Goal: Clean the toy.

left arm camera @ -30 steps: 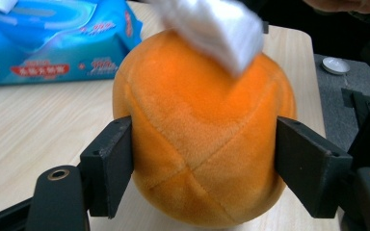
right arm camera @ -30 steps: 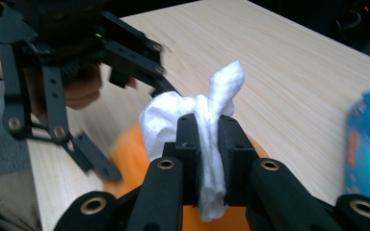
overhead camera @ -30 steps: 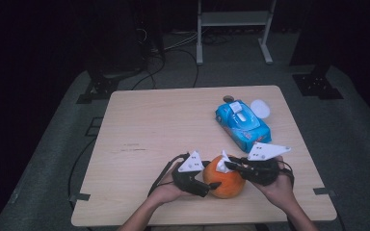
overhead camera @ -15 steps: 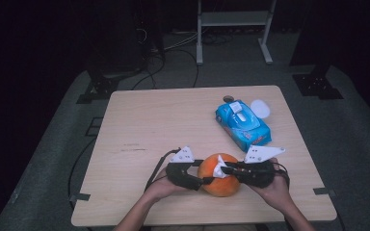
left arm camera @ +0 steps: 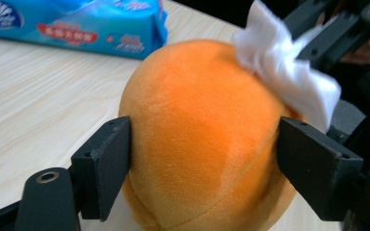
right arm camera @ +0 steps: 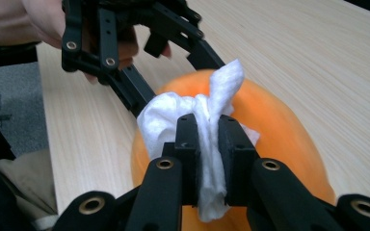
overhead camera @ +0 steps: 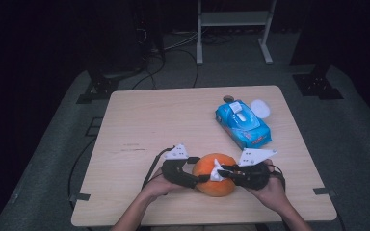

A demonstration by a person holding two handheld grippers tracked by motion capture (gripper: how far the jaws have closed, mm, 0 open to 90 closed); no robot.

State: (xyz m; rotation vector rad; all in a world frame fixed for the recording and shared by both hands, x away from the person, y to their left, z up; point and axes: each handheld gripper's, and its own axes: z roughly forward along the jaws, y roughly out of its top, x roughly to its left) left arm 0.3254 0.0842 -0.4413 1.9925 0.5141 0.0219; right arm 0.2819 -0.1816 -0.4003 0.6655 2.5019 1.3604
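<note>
The orange plush toy sits near the front edge of the tabletop, a little right of the middle, and the work in hand looks like wiping it clean. The left gripper reaches in from the toy's left side; its jaws have just been opening, and in the left gripper view they stand spread with the toy between them, the left pad at the fabric and the right pad with a thin gap, so it is a loose brace at most, not a squeeze. The right gripper comes in from the other side with its jaws pressed together on a crumpled white tissue, and the wad rests on the upper side of the toy.

The step seems to be the wiping itself. The next move calls for the left jaws to close again enough to keep the soft toy from rolling, while the right gripper drags the tissue across the plush without letting it slip out of the pinch.

A blue pack of tissues lies toward the back right corner, well apart, with a white lid just behind it.
</note>
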